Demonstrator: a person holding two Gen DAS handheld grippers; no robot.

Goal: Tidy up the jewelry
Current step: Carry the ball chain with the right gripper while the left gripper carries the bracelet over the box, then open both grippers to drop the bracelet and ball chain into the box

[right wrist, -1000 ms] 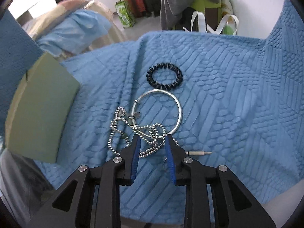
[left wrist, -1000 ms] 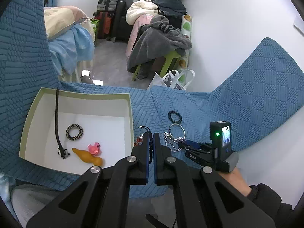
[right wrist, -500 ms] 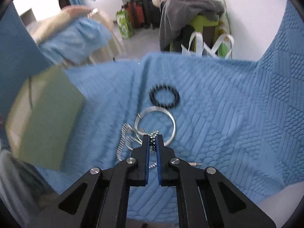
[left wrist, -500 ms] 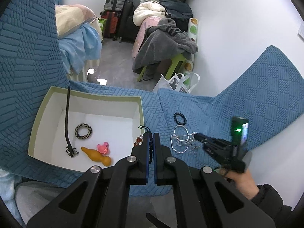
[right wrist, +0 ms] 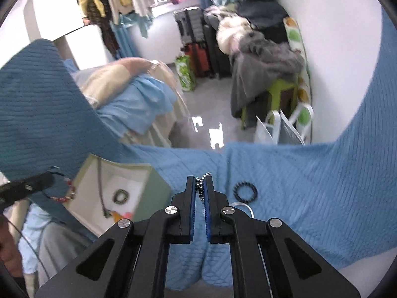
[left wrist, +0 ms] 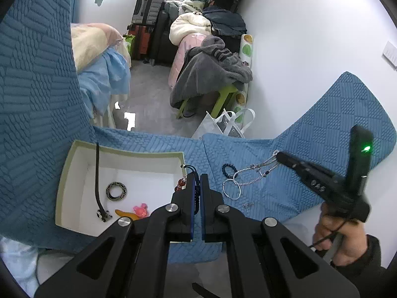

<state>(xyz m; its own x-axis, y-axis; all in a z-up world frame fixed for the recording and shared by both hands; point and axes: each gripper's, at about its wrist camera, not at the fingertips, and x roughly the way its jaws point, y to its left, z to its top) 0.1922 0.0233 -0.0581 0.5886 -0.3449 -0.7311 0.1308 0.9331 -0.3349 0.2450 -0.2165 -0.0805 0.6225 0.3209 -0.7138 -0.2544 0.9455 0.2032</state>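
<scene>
My left gripper (left wrist: 197,176) is shut on a black cord bracelet with red beads (left wrist: 181,184), held just above the right wall of the white-lined box (left wrist: 129,152). My right gripper (right wrist: 200,179) is shut on a silver ball chain (right wrist: 201,188) and is raised above the blue cloth. In the left wrist view that chain (left wrist: 253,173) hangs from the right gripper (left wrist: 279,155) down toward the cloth. A black bead bracelet (right wrist: 245,191) and a silver hoop (left wrist: 232,190) lie on the cloth below.
The box holds a black cord (left wrist: 98,173), a patterned ring (left wrist: 116,191), a pink piece (left wrist: 141,209) and an orange piece (left wrist: 121,213). A small pin (left wrist: 248,204) lies near the cloth's front edge. A white wall stands to the right, a bed to the left.
The right gripper closed on the ball chain and rose, pulling the chain up off the cloth. The left gripper rose a little with its bracelet.
</scene>
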